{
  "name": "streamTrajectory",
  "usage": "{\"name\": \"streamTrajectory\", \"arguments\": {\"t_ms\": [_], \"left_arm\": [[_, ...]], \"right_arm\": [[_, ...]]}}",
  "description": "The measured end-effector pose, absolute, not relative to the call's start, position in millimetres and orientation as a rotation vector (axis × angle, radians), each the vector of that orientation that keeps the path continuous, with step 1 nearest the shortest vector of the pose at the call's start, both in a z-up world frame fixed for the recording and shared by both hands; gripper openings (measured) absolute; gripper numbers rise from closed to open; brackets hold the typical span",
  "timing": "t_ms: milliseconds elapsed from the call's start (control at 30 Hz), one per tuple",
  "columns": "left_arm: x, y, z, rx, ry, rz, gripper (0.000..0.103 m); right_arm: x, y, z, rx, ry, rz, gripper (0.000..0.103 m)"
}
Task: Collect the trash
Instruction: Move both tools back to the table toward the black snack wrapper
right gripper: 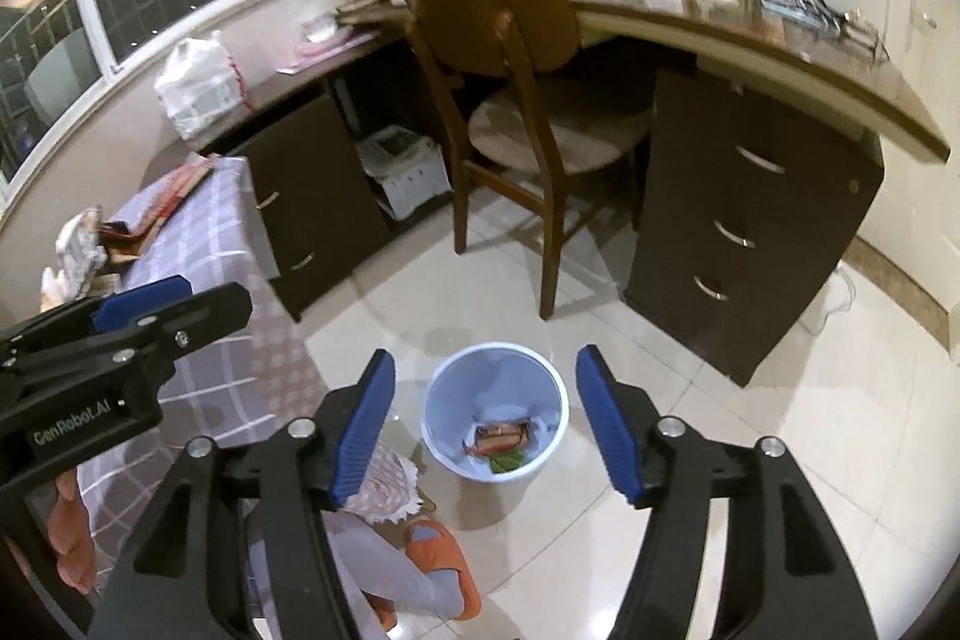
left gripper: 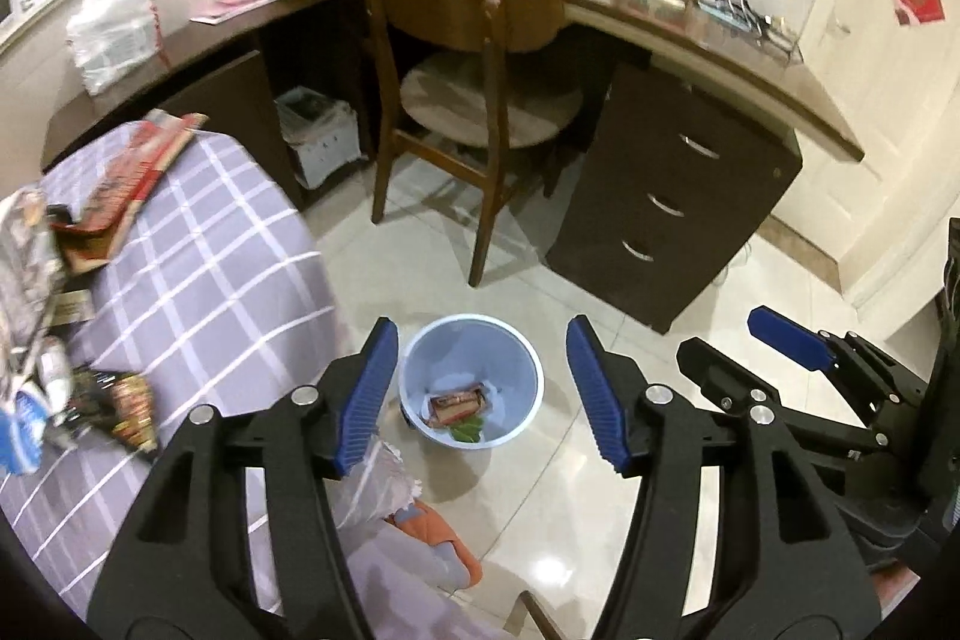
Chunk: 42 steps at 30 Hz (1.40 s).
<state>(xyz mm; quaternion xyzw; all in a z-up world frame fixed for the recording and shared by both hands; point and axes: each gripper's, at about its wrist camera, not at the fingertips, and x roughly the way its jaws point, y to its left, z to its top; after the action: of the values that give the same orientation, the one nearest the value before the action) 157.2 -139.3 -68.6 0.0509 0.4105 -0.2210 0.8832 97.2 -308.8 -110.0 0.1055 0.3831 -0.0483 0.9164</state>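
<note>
A pale blue wastebasket (left gripper: 469,358) (right gripper: 498,382) stands on the tiled floor below both grippers. Inside it lie a brown wrapper (left gripper: 459,403) (right gripper: 501,439) and a green scrap (left gripper: 468,433). My left gripper (left gripper: 483,325) hangs open above the basket, nothing between its blue pads. My right gripper (right gripper: 487,352) is open and bare too, side by side with the left. On the purple checked bed (left gripper: 228,244) at the left lie more litter: a dark snack wrapper (left gripper: 129,412), crumpled packaging (left gripper: 24,244) and red flat packets (left gripper: 138,166).
A wooden chair (left gripper: 480,58) stands behind the basket, pushed toward a curved, cluttered desk (left gripper: 690,40) with a dark drawer unit (left gripper: 672,196). A white plastic bag (left gripper: 114,28) sits on the desk's left end. A person's grey trouser leg and orange slipper (right gripper: 444,556) are beside the basket.
</note>
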Motion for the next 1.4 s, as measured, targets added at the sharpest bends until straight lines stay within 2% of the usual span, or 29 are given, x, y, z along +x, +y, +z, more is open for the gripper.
{"name": "streamTrajectory", "arguments": {"t_ms": [267, 667, 800, 1167, 1400], "left_arm": [[125, -77, -29, 0.038, 0.732, -0.355, 0.067], [102, 27, -6, -0.069, 0.651, -0.13, 0.071], [97, 61, -11, -0.112, 0.654, -0.058, 0.074], [91, 139, -45, -0.242, 0.711, 0.104, 0.075], [88, 162, -66, -0.291, 0.752, 0.127, 0.078]], "right_arm": [[85, -255, -68, 0.14, 0.704, 0.006, 0.074], [105, -166, -45, 0.04, 0.682, 0.21, 0.079], [120, -135, -51, -0.011, 0.708, 0.27, 0.082], [168, -54, -88, -0.163, 0.821, 0.422, 0.082], [201, -28, -121, -0.211, 0.895, 0.429, 0.082]]}}
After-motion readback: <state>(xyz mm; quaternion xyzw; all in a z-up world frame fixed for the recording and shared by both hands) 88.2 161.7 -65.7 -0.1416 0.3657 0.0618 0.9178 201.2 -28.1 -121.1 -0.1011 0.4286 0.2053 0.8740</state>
